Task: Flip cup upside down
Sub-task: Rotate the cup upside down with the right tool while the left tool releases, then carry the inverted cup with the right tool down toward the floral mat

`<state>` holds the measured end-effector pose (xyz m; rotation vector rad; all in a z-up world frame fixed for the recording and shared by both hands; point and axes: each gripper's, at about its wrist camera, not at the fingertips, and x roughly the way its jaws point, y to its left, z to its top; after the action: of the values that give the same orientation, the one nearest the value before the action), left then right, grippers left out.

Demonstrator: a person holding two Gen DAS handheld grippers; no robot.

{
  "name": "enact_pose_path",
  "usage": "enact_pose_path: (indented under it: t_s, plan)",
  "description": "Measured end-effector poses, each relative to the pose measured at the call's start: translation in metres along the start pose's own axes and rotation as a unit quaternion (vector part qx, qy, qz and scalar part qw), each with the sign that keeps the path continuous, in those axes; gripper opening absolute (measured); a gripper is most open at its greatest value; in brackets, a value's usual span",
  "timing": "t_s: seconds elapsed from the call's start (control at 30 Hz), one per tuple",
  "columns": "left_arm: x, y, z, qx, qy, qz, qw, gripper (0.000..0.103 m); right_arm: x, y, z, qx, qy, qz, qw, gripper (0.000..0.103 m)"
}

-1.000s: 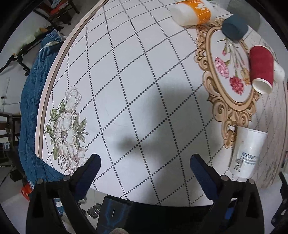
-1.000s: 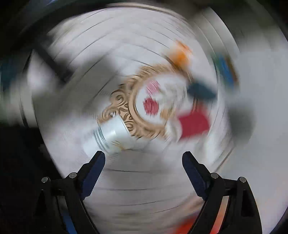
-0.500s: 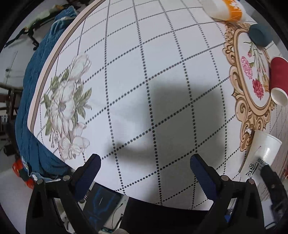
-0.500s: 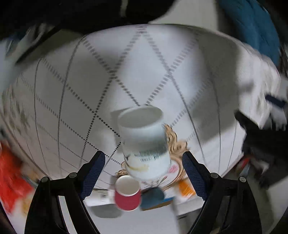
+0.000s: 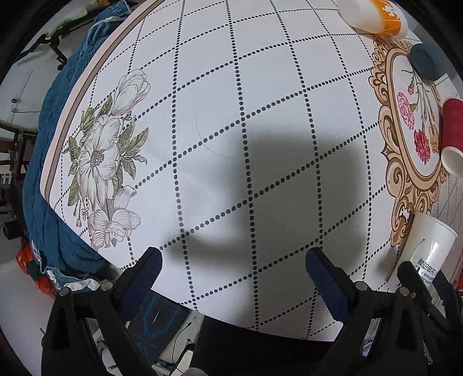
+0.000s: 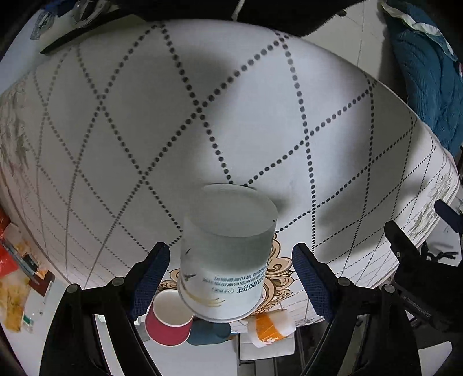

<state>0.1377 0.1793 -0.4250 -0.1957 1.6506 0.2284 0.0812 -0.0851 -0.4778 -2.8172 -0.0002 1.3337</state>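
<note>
A white paper cup (image 6: pixel 225 254) with blue print lies on its side on the table, its flat base toward the right wrist camera. My right gripper (image 6: pixel 230 270) is open, its jaws on either side of the cup, not touching it. In the left wrist view the same cup (image 5: pixel 428 245) lies at the right edge with the right gripper's fingers (image 5: pixel 416 280) around it. My left gripper (image 5: pixel 234 273) is open and empty over the table's near edge.
A red cup (image 6: pixel 170 321) (image 5: pixel 453 136), a dark teal cup (image 6: pixel 208 332) (image 5: pixel 428 62) and an orange-and-white cup (image 6: pixel 270 325) (image 5: pixel 376 14) lie on their sides beyond the white cup. A blue quilt (image 5: pixel 52 179) hangs off the table's left edge.
My right gripper has closed in a little on the white cup, which now sits between the jaws. The left gripper has shifted slightly toward the table; the cups have not moved.
</note>
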Motion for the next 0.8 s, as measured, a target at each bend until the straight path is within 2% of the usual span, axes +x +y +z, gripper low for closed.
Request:
enact_pose_path:
  t_s: [0.07,0.17,0.33,0.63,0.73,0.8]
  plan:
    - [0.002,-0.002,0.002,0.000,0.002,0.000,1.0000,0.102,0.006,-0.001,-0.001,0.007,0.003,-0.001,1.000,0.081]
    - [0.006,-0.006,0.003,0.003,0.003,0.000,1.0000,0.102,0.014,-0.003,-0.002,0.012,0.012,0.000,1.000,0.067]
    - [0.008,-0.009,0.006,0.004,0.003,0.005,1.0000,0.102,0.022,-0.006,-0.007,0.025,0.012,0.004,1.000,0.065]
    - [-0.003,-0.007,0.017,0.009,-0.006,0.009,0.9999,0.102,0.031,-0.037,-0.028,0.110,0.011,0.024,0.994,0.064]
    - [-0.008,-0.008,0.019,0.011,-0.010,0.013,0.9998,0.102,0.037,-0.049,-0.037,0.151,0.015,0.052,0.987,0.064]
    - [-0.011,-0.007,0.022,0.013,-0.012,0.014,0.9997,0.102,0.037,-0.054,-0.042,0.193,0.014,0.083,0.978,0.064]
